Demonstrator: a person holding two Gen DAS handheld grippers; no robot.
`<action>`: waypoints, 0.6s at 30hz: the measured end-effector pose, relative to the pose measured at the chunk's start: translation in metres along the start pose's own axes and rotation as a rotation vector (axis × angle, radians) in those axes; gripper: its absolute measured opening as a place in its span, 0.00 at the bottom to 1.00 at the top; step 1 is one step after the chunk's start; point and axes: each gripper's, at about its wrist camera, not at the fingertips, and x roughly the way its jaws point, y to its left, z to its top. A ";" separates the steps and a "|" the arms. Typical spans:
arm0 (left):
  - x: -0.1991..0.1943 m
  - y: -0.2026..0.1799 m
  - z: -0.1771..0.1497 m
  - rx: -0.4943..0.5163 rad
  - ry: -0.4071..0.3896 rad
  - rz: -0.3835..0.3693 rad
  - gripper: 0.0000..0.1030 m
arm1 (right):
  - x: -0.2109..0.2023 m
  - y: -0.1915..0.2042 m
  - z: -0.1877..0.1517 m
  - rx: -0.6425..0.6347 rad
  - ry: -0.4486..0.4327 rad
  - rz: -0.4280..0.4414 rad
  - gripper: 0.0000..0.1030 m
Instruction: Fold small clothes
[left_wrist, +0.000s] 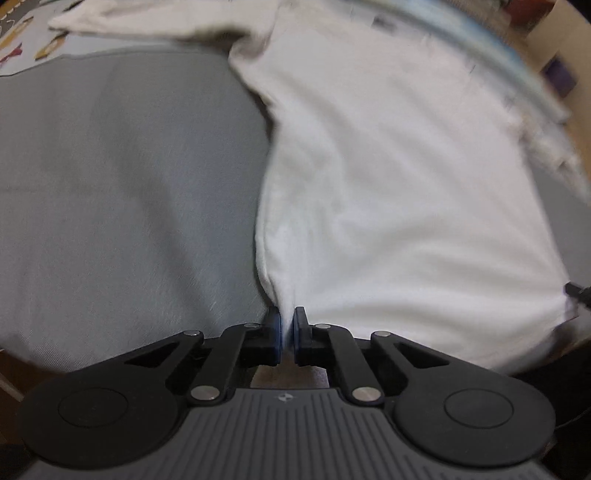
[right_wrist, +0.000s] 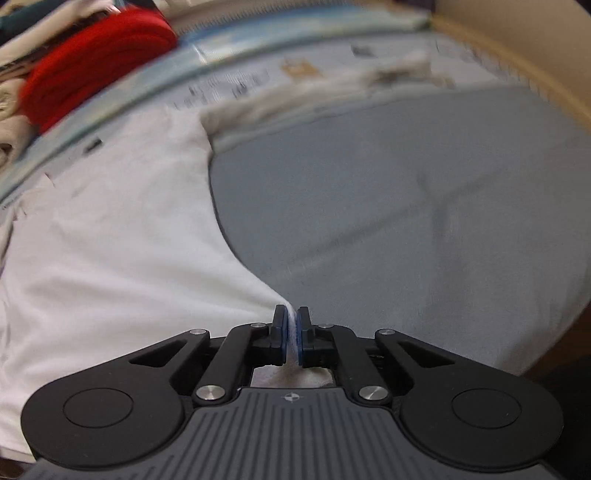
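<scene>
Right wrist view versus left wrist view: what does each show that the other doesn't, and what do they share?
Only the right wrist view shows a red folded garment at the far left. Only the left wrist view shows a white sleeve stretched out to the far left. Both show the white shirt lying on the grey cloth, with the left gripper and right gripper each shut on a near edge of it.

The left gripper (left_wrist: 287, 334) pinched the near left corner of a white shirt (left_wrist: 399, 206), its blue pads closed on the cloth. The shirt lay spread over a grey sheet (left_wrist: 122, 199), one sleeve (left_wrist: 147, 22) reaching far left.
</scene>
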 end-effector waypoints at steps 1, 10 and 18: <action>0.004 -0.002 -0.001 0.015 0.014 0.024 0.06 | 0.009 0.000 -0.002 -0.008 0.062 0.010 0.04; -0.014 -0.022 0.004 0.077 -0.126 0.109 0.29 | 0.010 0.005 -0.006 -0.019 0.057 -0.032 0.07; -0.024 -0.048 0.000 0.207 -0.163 -0.033 0.30 | -0.021 0.015 -0.003 -0.061 -0.135 0.063 0.41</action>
